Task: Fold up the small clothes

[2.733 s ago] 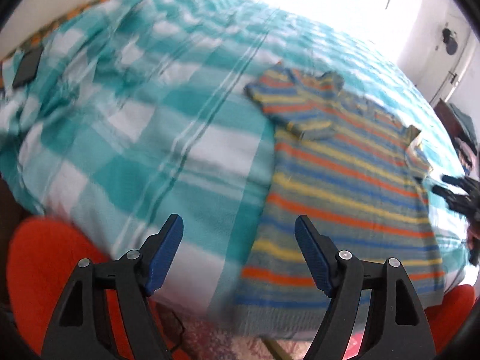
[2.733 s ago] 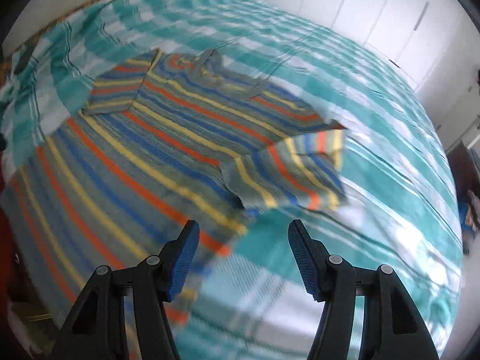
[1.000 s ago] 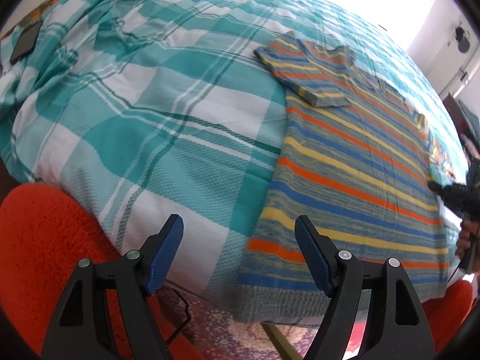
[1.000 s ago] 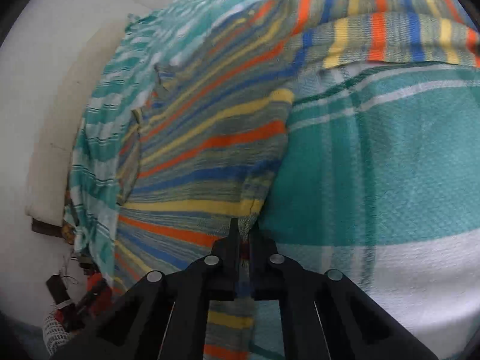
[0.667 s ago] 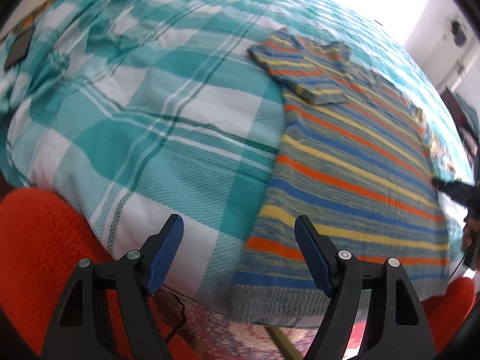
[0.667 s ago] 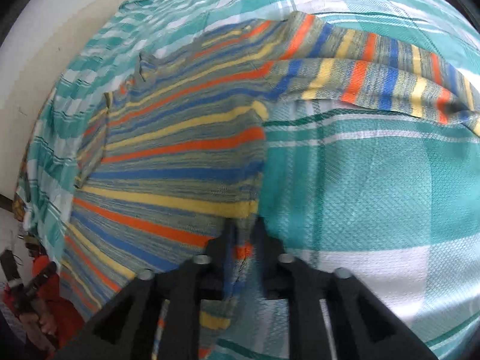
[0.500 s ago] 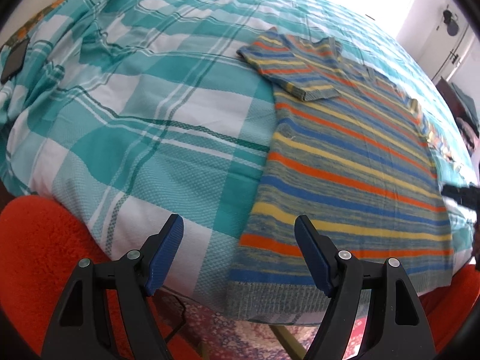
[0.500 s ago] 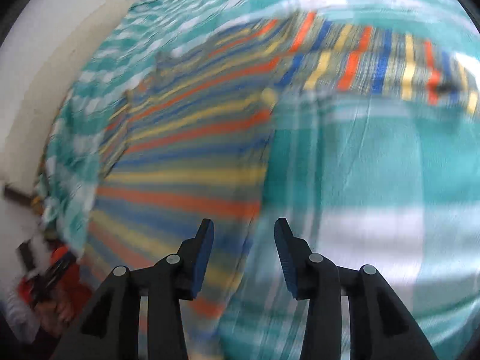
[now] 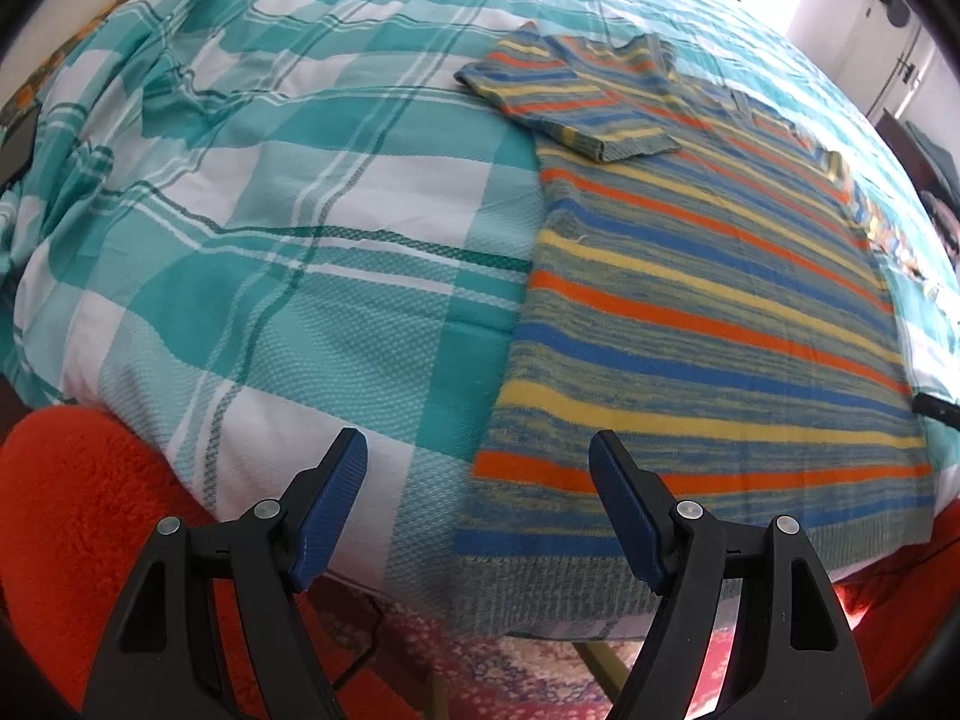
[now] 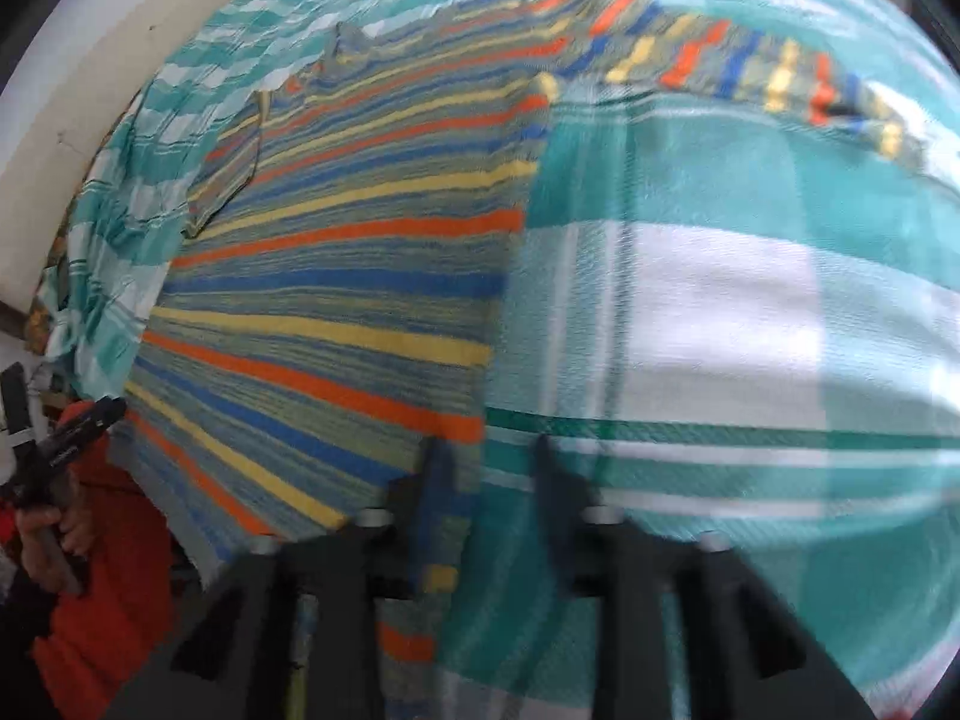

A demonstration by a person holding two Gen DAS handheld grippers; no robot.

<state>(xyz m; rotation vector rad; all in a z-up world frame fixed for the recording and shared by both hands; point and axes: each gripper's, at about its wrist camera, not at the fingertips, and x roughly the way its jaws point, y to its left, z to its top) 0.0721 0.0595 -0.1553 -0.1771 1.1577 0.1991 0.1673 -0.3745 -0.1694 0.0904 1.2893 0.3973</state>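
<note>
On the bed [image 9: 312, 276], a soft, limp striped sweater [image 9: 708, 312] is laid flat (best pinched at hem corners); both hand-held grippers [image 9: 477, 510] [image 10: 486, 480] are spread, empty.

A teal-and-white checked bedspread [image 9: 288, 252] covered the bed across most of the frame. A red fluffy rug [image 9: 78, 516] lay at lower left. A dark phone [image 9: 15, 147] rested at the left edge.

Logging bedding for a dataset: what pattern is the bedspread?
Teal-and-white plaid bedspread; clearest in the left wrist view.
</note>
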